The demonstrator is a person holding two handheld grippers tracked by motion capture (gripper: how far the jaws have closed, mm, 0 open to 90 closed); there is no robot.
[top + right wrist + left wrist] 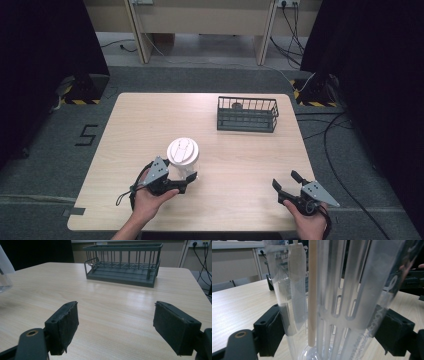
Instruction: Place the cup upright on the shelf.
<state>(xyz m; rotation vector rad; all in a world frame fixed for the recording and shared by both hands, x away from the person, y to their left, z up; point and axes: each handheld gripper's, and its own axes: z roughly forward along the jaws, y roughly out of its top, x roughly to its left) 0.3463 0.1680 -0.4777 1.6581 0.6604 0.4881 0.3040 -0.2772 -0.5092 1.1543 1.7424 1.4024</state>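
A tall clear plastic cup (183,159) with a white lid stands upright on the wooden table (150,120), left of centre near the front. My left gripper (186,183) is shut on the cup's lower part. In the left gripper view the clear cup (342,297) sits between both black pads (270,332), and a beige straw-like rod (312,295) and a slotted insert show inside it. My right gripper (289,182) rests at the front right, open, with nothing between its pads (63,327). The cup's edge (5,275) shows at the far left of the right gripper view.
A dark wire basket (247,114) stands at the back right of the table, seen straight ahead as the basket (122,263) in the right gripper view; a small round object lies in its far corner. Cables trail on the floor to the right.
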